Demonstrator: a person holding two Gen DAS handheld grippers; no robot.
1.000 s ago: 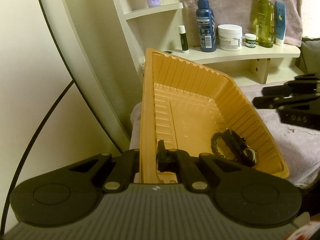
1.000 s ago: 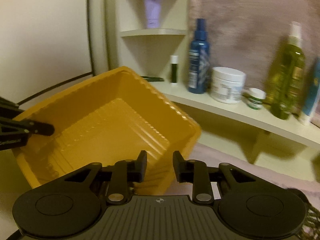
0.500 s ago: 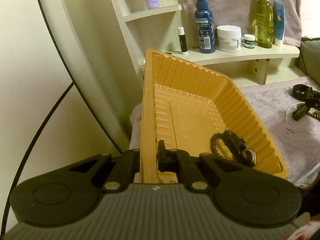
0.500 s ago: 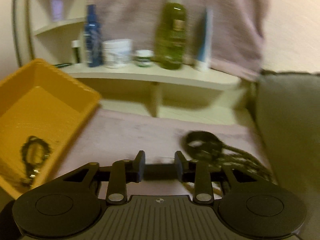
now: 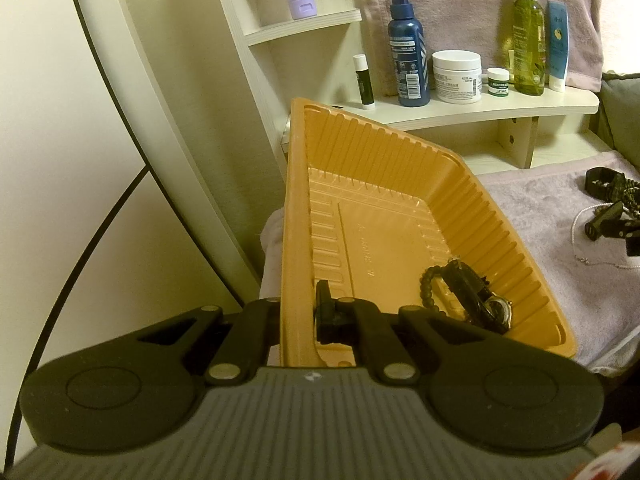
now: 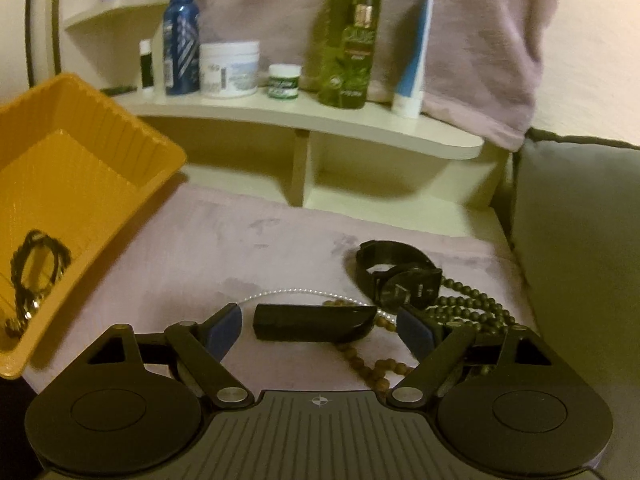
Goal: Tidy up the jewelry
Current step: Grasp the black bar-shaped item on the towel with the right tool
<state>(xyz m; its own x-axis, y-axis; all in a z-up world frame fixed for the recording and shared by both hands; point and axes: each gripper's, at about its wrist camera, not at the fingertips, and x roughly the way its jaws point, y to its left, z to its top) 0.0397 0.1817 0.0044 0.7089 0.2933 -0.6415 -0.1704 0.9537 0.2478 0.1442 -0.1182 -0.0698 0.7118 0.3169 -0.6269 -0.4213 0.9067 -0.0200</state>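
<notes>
My left gripper (image 5: 298,314) is shut on the near rim of the orange plastic tray (image 5: 384,216) and holds it tilted. A black watch and a dark bead bracelet (image 5: 464,294) lie in the tray's low corner, also seen in the right wrist view (image 6: 34,268). My right gripper (image 6: 320,328) is open wide, low over the jewelry on the lilac towel (image 6: 240,248). A black oblong piece (image 6: 314,322) lies between its fingers. Beside it are a pearl strand (image 6: 296,291), a black watch (image 6: 400,276), and brown and dark bead strings (image 6: 468,308).
A cream shelf (image 6: 304,120) behind the towel holds a blue spray bottle (image 6: 182,32), a white jar (image 6: 229,68), a small green-label pot (image 6: 284,82), a green bottle (image 6: 348,36) and a tube (image 6: 414,60). A grey cushion (image 6: 576,248) is at the right.
My right gripper has swung away from the tray to the jewelry pile, come down over it, and opened from nearly closed to wide. The left gripper and tray have stayed put.
</notes>
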